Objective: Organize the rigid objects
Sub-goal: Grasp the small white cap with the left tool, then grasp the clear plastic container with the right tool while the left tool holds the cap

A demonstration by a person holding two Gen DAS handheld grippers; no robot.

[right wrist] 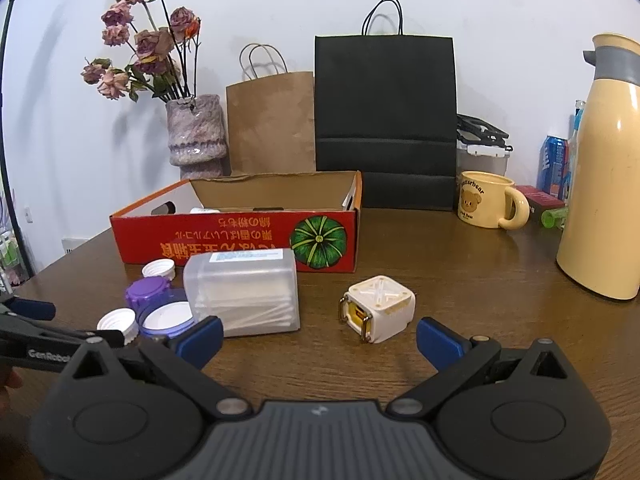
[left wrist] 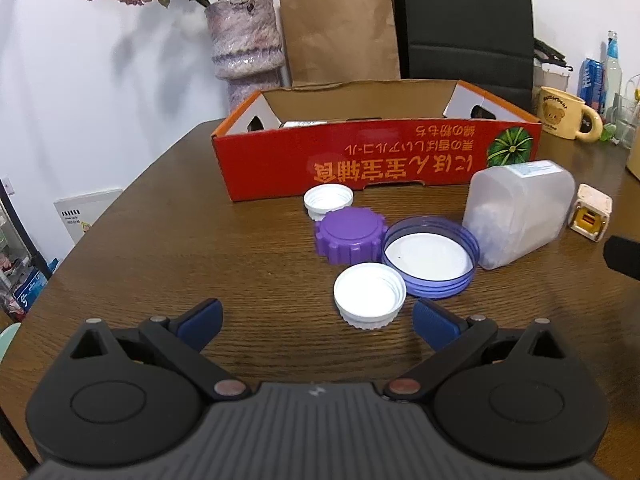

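Observation:
On the wooden table, several lids lie before a red cardboard box (left wrist: 372, 160): a near white cap (left wrist: 370, 294), a purple ridged lid (left wrist: 350, 234), a blue-rimmed lid (left wrist: 430, 258) and a far white cap (left wrist: 328, 199). A clear cotton-swab case (left wrist: 520, 212) lies to their right, then a white cube (left wrist: 591, 212). My left gripper (left wrist: 318, 320) is open, just short of the near white cap. My right gripper (right wrist: 319, 338) is open, with the white cube (right wrist: 378, 308) just ahead between its fingers and the swab case (right wrist: 244, 292) beside its left finger.
Behind the red box (right wrist: 240, 236) stand a vase of dried flowers (right wrist: 196, 136), a brown paper bag (right wrist: 272, 120) and a black bag (right wrist: 384, 120). A bear mug (right wrist: 486, 200), cans and a tall cream thermos (right wrist: 604, 176) crowd the right side. The left gripper's finger (right wrist: 32, 308) shows at left.

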